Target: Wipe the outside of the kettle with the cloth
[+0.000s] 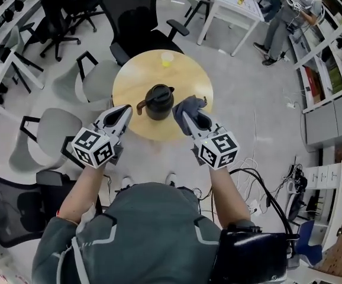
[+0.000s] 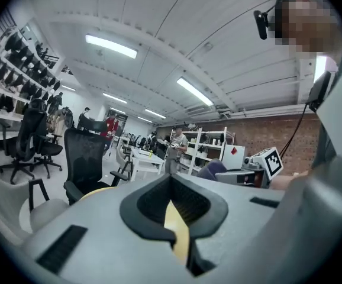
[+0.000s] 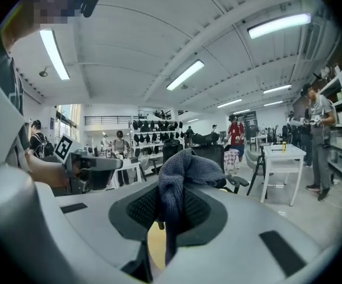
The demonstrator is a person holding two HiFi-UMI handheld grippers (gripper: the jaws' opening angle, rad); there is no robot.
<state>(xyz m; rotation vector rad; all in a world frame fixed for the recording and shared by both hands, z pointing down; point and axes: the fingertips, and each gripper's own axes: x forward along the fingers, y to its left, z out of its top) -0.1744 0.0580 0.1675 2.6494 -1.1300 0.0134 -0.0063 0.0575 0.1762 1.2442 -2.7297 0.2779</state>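
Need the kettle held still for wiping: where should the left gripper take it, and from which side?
Probably the brown handle, which juts from the kettle's left side toward the left gripper. Come in from the left, with the shut jaws opened first. The round body looks too wide to clamp.

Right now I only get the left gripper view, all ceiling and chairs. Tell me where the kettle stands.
Observer: The kettle stands upright on the round table. In the head view it shows between the two gripper tips.
Operator: Report the cloth.
Observer: The cloth is clamped in the right gripper, bunched up above its tips.
Operator: Give me the kettle's handle side.
Observer: Its brown handle points toward the left gripper.
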